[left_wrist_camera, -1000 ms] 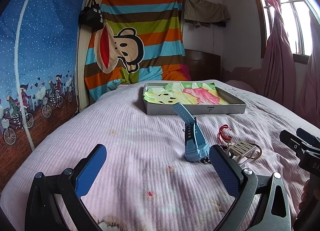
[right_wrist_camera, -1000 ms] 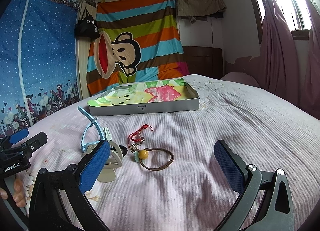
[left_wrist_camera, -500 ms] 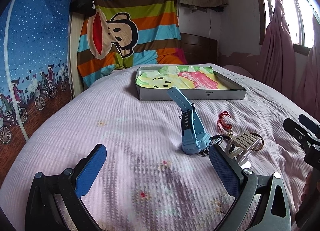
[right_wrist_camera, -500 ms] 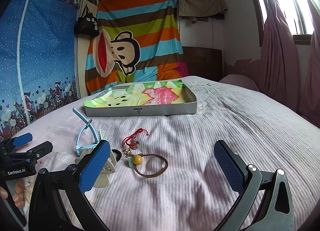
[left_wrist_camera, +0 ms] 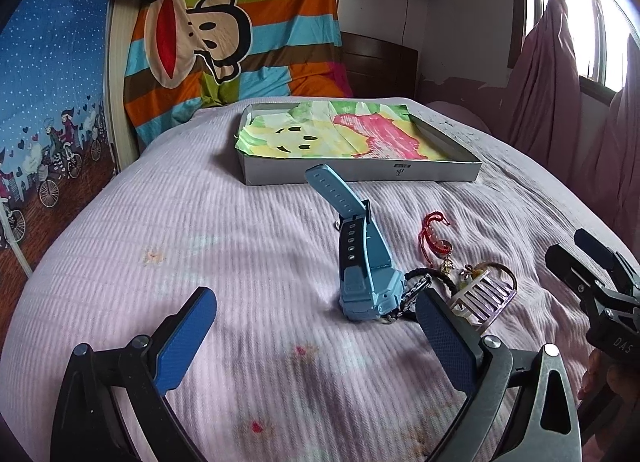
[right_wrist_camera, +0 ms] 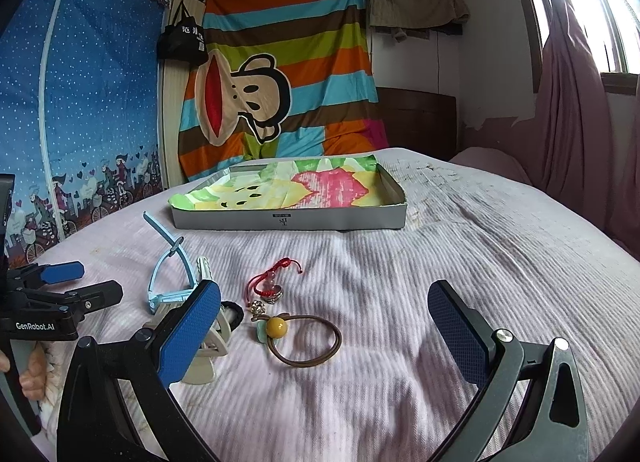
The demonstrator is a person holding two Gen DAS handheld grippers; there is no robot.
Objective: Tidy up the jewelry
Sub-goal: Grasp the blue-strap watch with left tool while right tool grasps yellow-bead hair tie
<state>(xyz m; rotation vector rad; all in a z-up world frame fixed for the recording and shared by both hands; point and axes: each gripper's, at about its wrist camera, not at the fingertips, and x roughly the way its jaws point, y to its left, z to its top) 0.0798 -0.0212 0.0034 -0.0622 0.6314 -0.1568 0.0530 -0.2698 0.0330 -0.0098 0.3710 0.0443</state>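
A blue watch (left_wrist_camera: 362, 262) stands on the pink bedspread, also in the right wrist view (right_wrist_camera: 170, 274). Beside it lie a red cord bracelet (left_wrist_camera: 434, 236) (right_wrist_camera: 272, 278), a cream hair claw (left_wrist_camera: 482, 294) (right_wrist_camera: 208, 346), a black hair tie (left_wrist_camera: 424, 282) and a brown hair tie with a yellow bead (right_wrist_camera: 304, 334). A grey tray lined with colourful cloth (left_wrist_camera: 360, 174) (right_wrist_camera: 288, 218) sits further back. My left gripper (left_wrist_camera: 316, 338) is open, just short of the watch. My right gripper (right_wrist_camera: 324, 334) is open around the brown hair tie.
A striped monkey cloth (right_wrist_camera: 280, 78) hangs on the far wall behind the bed. A blue wardrobe cover (left_wrist_camera: 52, 102) stands at the left. Pink curtains (right_wrist_camera: 580, 102) hang at the right. Each gripper shows in the other's view (left_wrist_camera: 600, 290) (right_wrist_camera: 48, 298).
Both grippers have moved forward and lower toward the jewelry on the bed. The items themselves have not moved. Both stay open.
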